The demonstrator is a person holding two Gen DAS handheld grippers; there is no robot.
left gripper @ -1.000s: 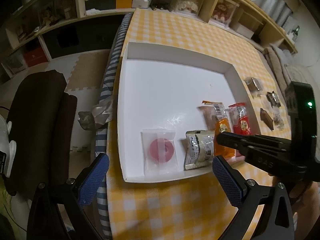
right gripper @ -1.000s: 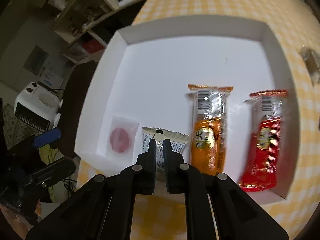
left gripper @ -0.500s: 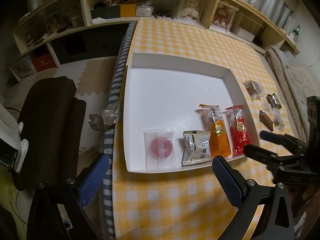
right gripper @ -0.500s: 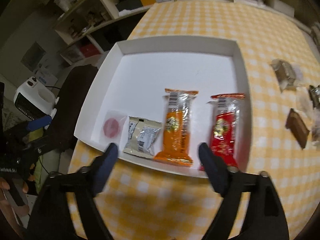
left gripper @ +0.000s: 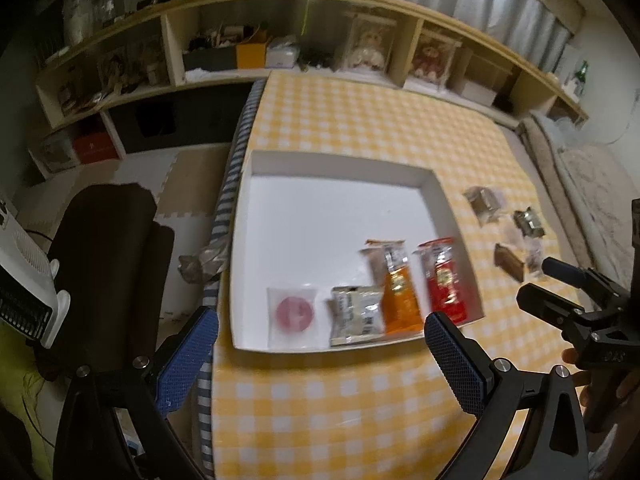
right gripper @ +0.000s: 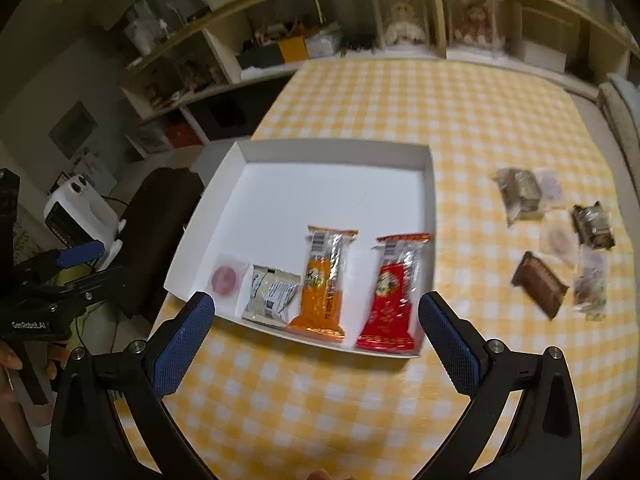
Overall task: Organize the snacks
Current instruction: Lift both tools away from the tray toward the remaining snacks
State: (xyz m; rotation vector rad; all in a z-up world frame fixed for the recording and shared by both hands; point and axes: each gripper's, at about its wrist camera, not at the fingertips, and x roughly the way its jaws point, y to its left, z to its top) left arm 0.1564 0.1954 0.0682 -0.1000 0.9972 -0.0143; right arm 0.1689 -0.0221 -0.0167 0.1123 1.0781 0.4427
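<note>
A white tray (right gripper: pixel 332 152) sits on the yellow checked table (right gripper: pixel 460 112). Along its near edge lie a clear packet with a pink disc (right gripper: pixel 226 276), a beige packet (right gripper: pixel 272 294), an orange bar (right gripper: pixel 324 284) and a red bar (right gripper: pixel 394 294). They also show in the left wrist view: pink disc (left gripper: pixel 294 314), beige packet (left gripper: pixel 356 314), orange bar (left gripper: pixel 398 292), red bar (left gripper: pixel 444 280). Several loose snacks lie right of the tray, among them a brown bar (right gripper: pixel 540 284). My right gripper (right gripper: pixel 316 344) is open and empty, pulled back over the table's near side. My left gripper (left gripper: pixel 320 360) is open and empty.
A dark chair (left gripper: pixel 108 260) and a white heater (left gripper: pixel 24 280) stand left of the table. Shelves (left gripper: pixel 280 40) run along the far wall. A crumpled wrapper (left gripper: pixel 204 258) lies at the table's left edge. Bedding (left gripper: pixel 588 184) lies on the right.
My right gripper let go of the beige packet, opened wide and drew back from the tray. My left gripper also pulled back and up, so the tray looks smaller.
</note>
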